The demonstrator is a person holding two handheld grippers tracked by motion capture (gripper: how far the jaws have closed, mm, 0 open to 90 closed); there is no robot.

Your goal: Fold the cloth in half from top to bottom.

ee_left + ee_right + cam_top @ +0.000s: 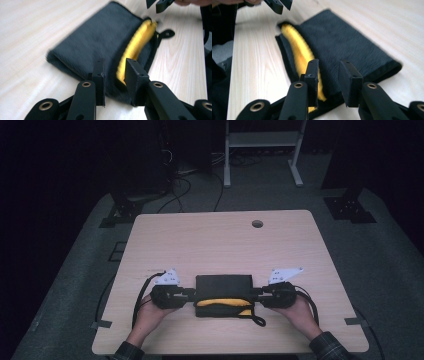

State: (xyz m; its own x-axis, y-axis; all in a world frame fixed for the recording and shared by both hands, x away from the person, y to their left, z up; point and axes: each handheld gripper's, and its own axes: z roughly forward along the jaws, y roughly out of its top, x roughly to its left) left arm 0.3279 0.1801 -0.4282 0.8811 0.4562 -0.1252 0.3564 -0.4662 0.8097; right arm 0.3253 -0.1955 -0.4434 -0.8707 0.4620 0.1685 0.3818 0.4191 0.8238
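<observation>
Pouch (100, 42) edges blurred, perhaps furry

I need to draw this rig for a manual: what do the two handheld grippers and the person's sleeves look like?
The left gripper and right gripper are matt black, each with a light grey three-cornered plate on top and a black cable trailing back. In the gripper views the flat rectangular jaws pivot on brass-coloured rivets. The person's cuffs are dark plaid.

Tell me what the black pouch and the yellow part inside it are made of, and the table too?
The black pouch looks like soft, fuzzy cloth, maybe fleece or short plush: its surface is matte and hairy at the edges. The yellow part looks like the same fuzzy stuff, probably a lining. The table seems to be pale wood or wood-look board, smooth with faint grain lines.
</observation>
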